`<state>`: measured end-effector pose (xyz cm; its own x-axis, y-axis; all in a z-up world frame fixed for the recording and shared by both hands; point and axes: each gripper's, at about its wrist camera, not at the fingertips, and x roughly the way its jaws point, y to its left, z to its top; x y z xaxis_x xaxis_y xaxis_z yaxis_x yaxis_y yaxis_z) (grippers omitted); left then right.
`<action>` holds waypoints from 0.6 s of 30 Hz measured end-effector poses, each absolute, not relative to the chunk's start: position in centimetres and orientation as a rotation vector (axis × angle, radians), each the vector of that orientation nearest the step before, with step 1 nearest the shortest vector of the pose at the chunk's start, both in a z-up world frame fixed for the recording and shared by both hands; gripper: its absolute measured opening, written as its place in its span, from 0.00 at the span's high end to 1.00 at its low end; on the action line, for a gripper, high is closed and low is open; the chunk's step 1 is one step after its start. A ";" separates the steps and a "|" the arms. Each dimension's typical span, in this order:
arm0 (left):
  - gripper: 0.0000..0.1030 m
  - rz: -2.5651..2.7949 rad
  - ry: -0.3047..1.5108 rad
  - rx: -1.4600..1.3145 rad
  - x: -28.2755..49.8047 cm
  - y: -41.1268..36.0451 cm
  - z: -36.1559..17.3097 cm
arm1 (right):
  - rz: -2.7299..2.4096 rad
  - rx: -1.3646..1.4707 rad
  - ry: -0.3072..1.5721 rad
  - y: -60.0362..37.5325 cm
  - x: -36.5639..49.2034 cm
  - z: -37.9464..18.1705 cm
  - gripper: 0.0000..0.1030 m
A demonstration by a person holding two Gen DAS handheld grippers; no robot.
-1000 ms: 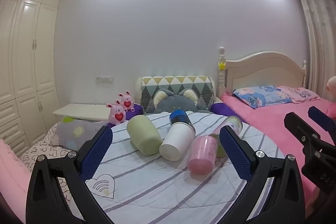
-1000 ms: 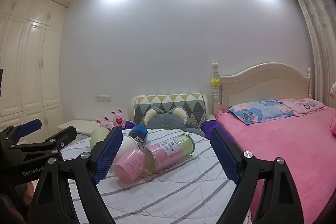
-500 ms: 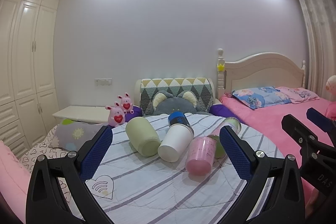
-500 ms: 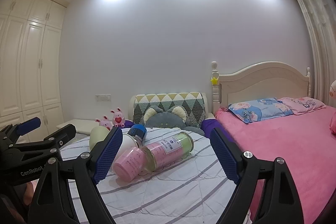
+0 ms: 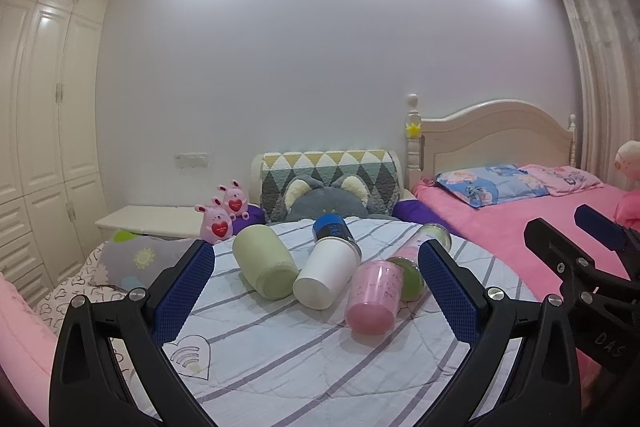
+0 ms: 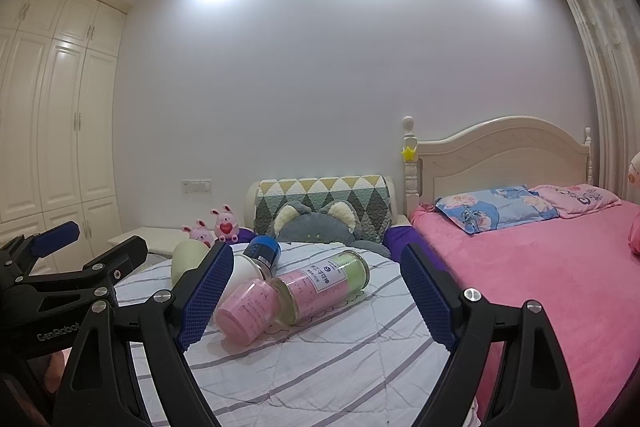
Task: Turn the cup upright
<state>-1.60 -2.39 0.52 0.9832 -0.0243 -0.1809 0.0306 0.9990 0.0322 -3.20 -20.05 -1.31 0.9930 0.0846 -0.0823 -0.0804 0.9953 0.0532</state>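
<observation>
Striped quilt (image 5: 280, 355), toppled cups (image 5: 374, 301) mid-surface.

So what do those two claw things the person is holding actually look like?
Both are alike. The left gripper and right gripper are built of matte black plastic arms that fork into two jaws, each faced with a dark blue pad with a fine grid texture. Small silver screws dot the arms. White lettering on the side of the left one reads "GenRobot". No cables or sleeves show.
</observation>
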 end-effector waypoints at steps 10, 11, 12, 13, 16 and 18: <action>0.00 -0.040 0.172 0.032 -2.2 -2.4 0.5 | 0.081 0.045 0.080 -19.9 -3.3 -1.4 0.16; 0.00 -0.039 0.172 0.033 -2.2 -2.4 0.5 | 0.082 0.045 0.080 -19.9 -3.3 -1.4 0.16; 0.00 -0.037 0.171 0.034 -2.2 -2.4 0.5 | 0.082 0.045 0.080 -19.9 -3.3 -1.4 0.16; 0.00 -0.036 0.170 0.035 -2.3 -2.4 0.4 | 0.082 0.045 0.080 -19.9 -3.3 -1.5 0.16; 0.00 -0.034 0.174 0.039 -2.2 -2.5 0.4 | 0.082 0.042 0.084 -19.6 -3.4 -1.6 0.16; 0.00 -0.033 0.177 0.041 -2.2 -2.5 0.4 | 0.086 0.043 0.087 -19.6 -3.3 -1.6 0.16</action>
